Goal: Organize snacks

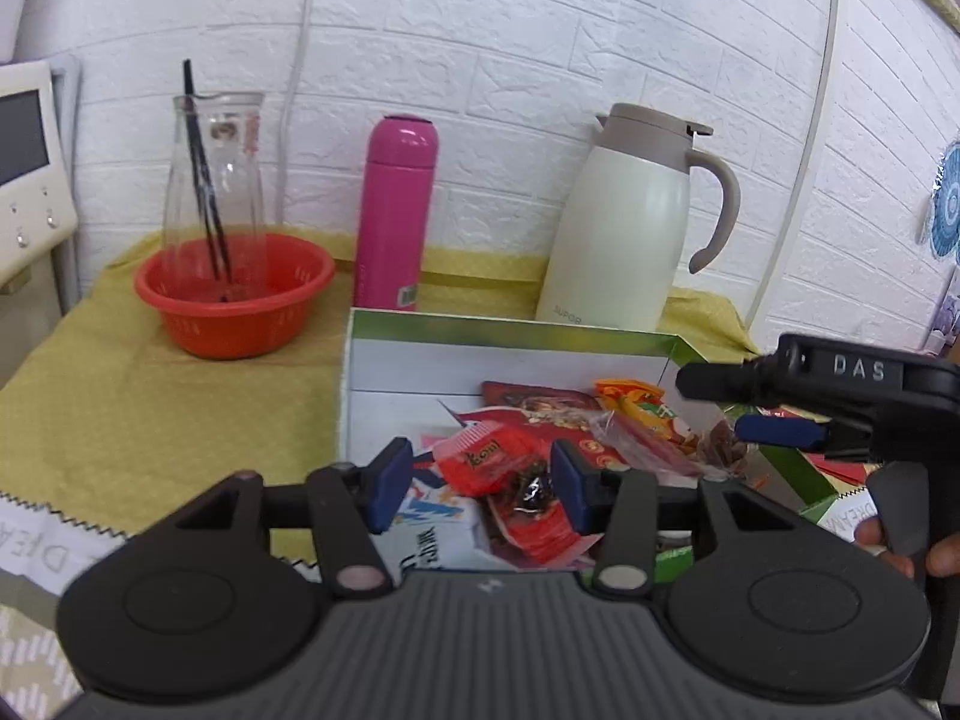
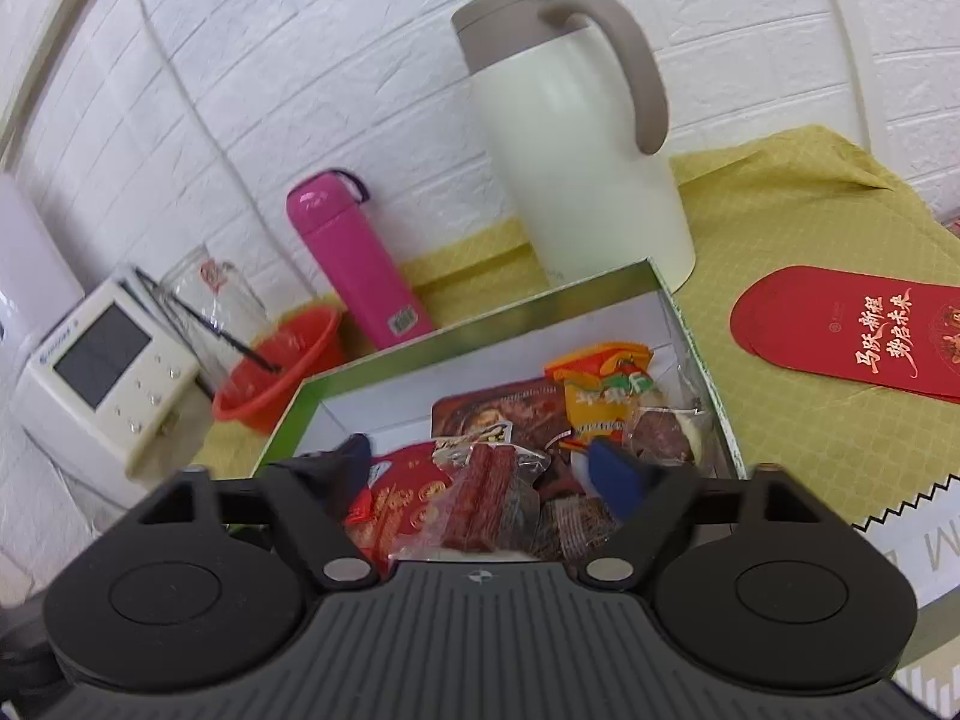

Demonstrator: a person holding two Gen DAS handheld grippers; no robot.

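Note:
A green-rimmed white box on the yellow cloth holds several snack packets. My left gripper is open above the box's near end, its blue pads either side of an orange-red packet that lies on the pile. My right gripper is open over the box, with a clear pack of red sausage sticks between its pads, not clamped. An orange-yellow packet and a dark red packet lie farther back. The right gripper also shows in the left wrist view at the box's right side.
A white thermos jug and a pink flask stand behind the box. A red bowl with a glass carafe is at back left. A red envelope lies right of the box. A white appliance stands left.

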